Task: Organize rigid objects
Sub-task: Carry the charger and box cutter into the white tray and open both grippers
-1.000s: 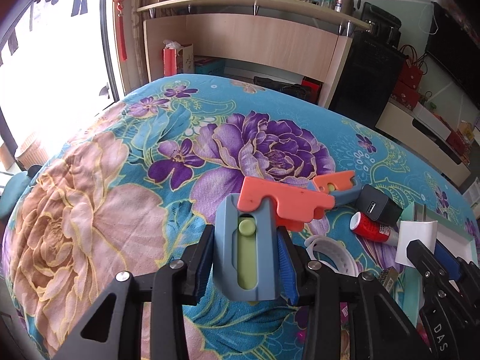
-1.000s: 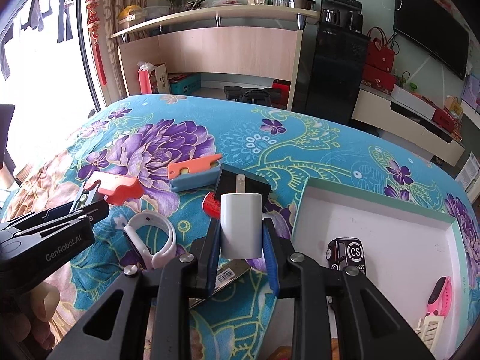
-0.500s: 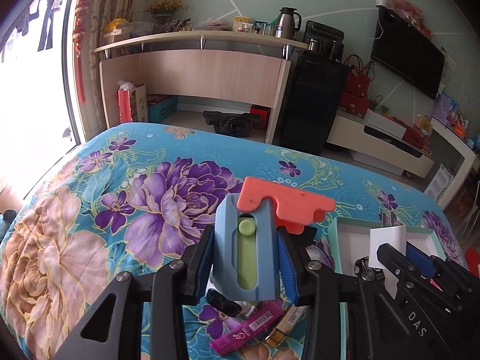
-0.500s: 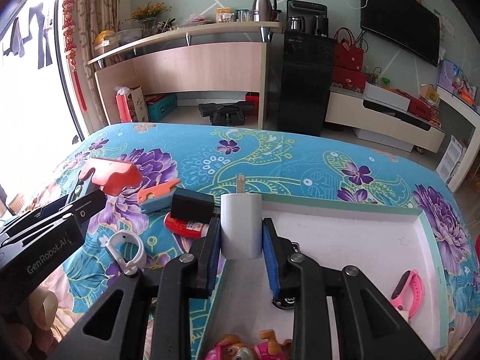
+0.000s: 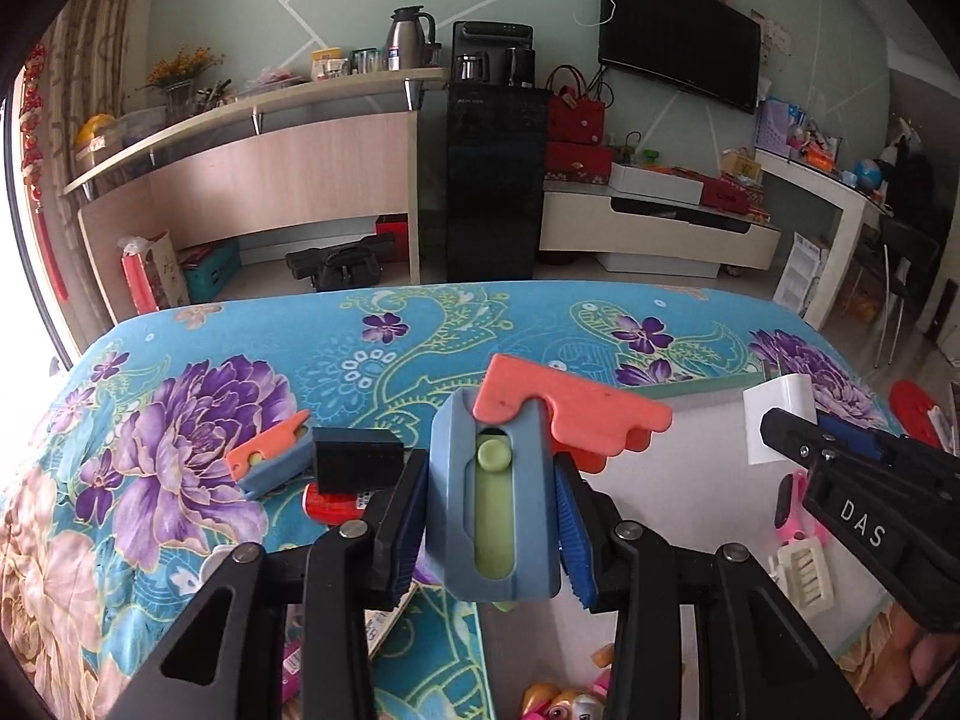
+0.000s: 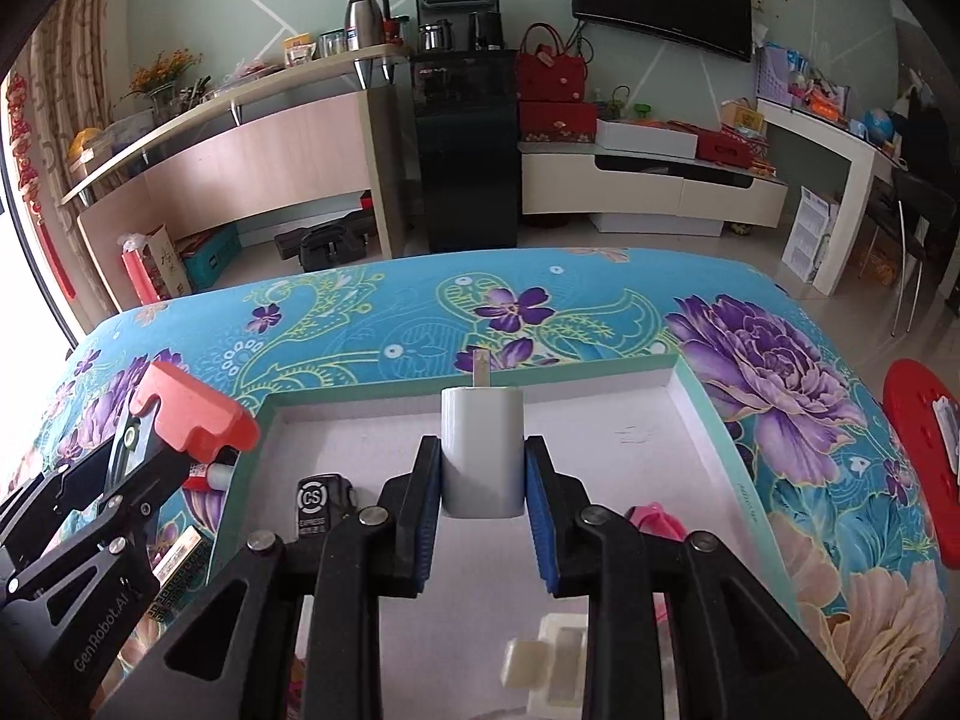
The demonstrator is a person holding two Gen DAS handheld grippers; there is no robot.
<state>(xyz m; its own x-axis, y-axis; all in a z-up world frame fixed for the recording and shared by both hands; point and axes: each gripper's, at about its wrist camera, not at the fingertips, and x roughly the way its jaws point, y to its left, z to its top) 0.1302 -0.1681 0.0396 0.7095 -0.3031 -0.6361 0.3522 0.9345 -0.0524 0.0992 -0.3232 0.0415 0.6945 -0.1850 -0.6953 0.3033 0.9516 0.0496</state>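
Floral blue cloth (image 6: 372, 330) covers the desk, and a white tray with a green rim (image 6: 714, 414) lies on its right part. Both tongs are pinching something: the left tongs (image 5: 491, 516) clamp a blue cutter with an orange blade guard (image 5: 495, 504), its long axis running along the fingers; the right tongs (image 6: 483, 495) clamp a white charger (image 6: 482, 456), prong pointing away. The charger hangs directly over the tray's open floor, so the right hand looks nearer to a drop. The cutter sits just at the tray's left rim and needs to travel right.
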